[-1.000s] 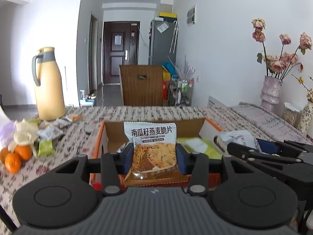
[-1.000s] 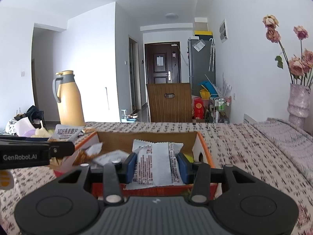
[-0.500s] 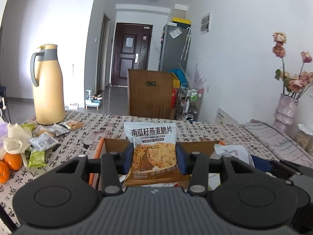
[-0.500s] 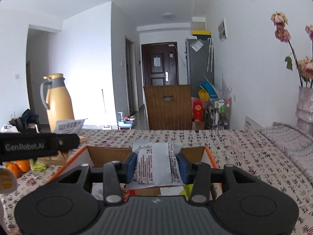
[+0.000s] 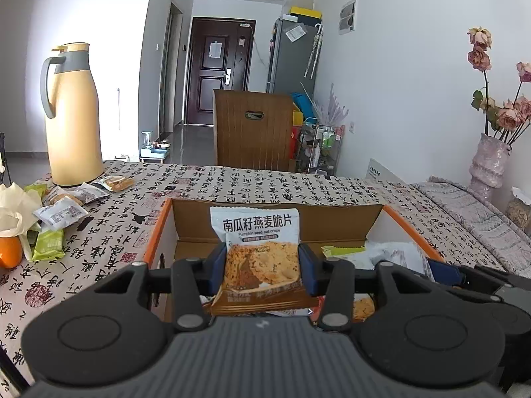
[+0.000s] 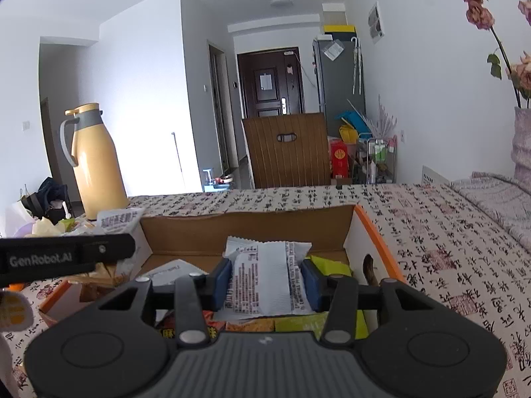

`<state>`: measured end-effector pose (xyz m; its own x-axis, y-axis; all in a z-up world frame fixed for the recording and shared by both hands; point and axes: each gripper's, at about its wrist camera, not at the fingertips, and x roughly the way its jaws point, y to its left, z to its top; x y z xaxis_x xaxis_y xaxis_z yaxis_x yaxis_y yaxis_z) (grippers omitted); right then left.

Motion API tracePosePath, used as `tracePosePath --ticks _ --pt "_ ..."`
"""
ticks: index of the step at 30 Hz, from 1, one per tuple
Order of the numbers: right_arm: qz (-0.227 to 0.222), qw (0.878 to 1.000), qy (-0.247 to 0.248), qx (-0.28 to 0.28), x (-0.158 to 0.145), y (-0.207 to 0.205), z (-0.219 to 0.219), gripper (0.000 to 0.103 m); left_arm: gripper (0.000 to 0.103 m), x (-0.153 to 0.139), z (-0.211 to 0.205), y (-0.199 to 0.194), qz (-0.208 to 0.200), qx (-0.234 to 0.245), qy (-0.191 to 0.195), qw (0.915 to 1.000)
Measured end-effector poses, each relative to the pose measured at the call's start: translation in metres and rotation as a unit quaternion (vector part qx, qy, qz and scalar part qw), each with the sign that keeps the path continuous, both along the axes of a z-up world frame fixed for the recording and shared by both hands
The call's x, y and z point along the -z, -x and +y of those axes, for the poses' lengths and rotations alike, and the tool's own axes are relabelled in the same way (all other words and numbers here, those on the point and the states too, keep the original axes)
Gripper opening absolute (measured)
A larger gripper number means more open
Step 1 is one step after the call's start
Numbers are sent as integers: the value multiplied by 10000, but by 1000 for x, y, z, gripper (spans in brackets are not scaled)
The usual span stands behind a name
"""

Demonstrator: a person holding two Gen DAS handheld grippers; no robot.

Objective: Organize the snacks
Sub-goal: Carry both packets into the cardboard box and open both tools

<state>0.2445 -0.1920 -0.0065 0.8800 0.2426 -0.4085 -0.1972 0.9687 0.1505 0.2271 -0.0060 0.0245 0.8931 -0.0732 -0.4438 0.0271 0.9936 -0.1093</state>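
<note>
crisps packet [image 5: 262,258] clamped between left gripper [image 5: 262,270] jaws, over box [image 5: 275,220]

The left claw [image 5: 263,267] points level toward 12 o'clock, its blue pads [image 5: 216,265] pressed against both sides of a crisp packet [image 5: 260,258] held upright. The right claw [image 6: 268,282] sits alongside at 3 o'clock of the left, level too, its pads [image 6: 223,280] clamped on a white packet [image 6: 265,282].
</note>
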Motion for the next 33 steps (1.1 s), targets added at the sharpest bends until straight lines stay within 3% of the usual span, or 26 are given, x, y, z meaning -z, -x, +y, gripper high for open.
tracePosePath --ticks 1,2,3,5,8,24,33 --pt "4 10000 -8 27 0 0 -1 47 51 -1 0 2 -45 -15 8 10000" --pt "10 10000 -32 46 0 0 -3 57 64 -2 1 4 -107 12 51 9999" --pt "2 10000 -59 81 -1 1 -5 74 84 -4 1 7 -175 -4 80 9998" --pt "-70 9998 -97 176 -2 2 -8 91 103 -7 1 14 -386 -158 62 9991" --pt "-36 9996 -157 222 -1 1 -11 103 103 -12 4 19 -537 -172 184 9982" --pt "40 9994 -160 297 -1 -1 -13 103 103 -10 4 15 -446 -226 215 9985" --pt "-83 9992 -69 377 -21 12 -17 103 103 -32 1 27 -506 -261 289 9980"
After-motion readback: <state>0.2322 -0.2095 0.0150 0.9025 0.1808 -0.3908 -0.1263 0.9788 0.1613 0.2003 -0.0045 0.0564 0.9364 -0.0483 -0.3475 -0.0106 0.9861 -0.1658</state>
